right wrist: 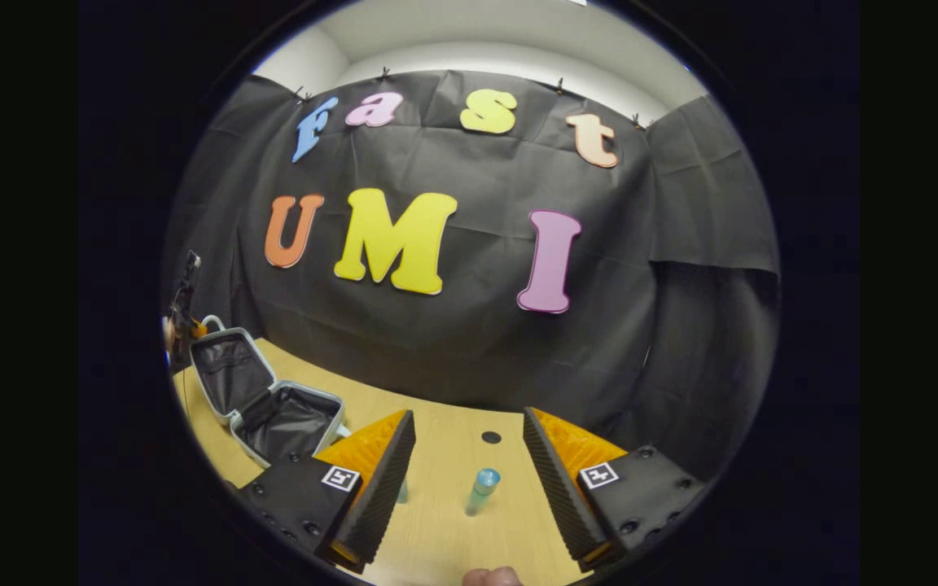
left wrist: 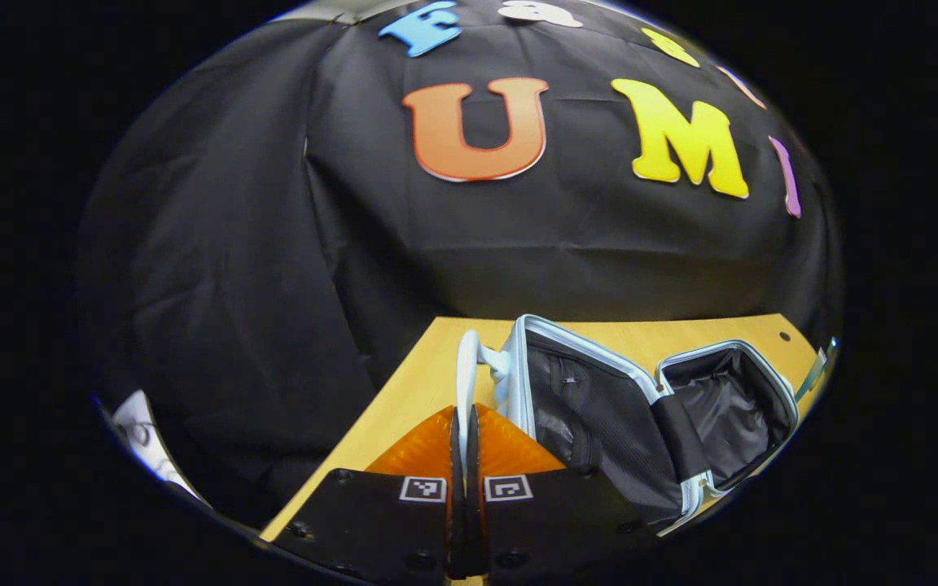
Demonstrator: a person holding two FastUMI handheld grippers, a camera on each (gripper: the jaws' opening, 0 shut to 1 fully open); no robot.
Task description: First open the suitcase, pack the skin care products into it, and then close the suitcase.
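The light-blue suitcase [left wrist: 599, 382] lies open on the wooden table, both halves showing black lining. My left gripper [left wrist: 465, 409] is shut on its pale handle [left wrist: 466, 358], at the edge of the raised half. In the right gripper view the open suitcase [right wrist: 216, 391] sits far left, with the left gripper [right wrist: 195, 329] at its handle. My right gripper [right wrist: 469, 413] stands open above the table. A small clear bottle with a blue cap [right wrist: 481, 491] stands upright ahead between its fingers, untouched. A second small bottle [right wrist: 402, 491] peeks from behind one finger.
The wooden table [right wrist: 436, 537] runs up to the black cloth wall behind. A small dark round hole [right wrist: 491, 437] marks the tabletop beyond the bottle. Part of a hand [right wrist: 489, 577] shows at the bottom edge. The table's left edge [left wrist: 371, 407] drops off beside the suitcase.
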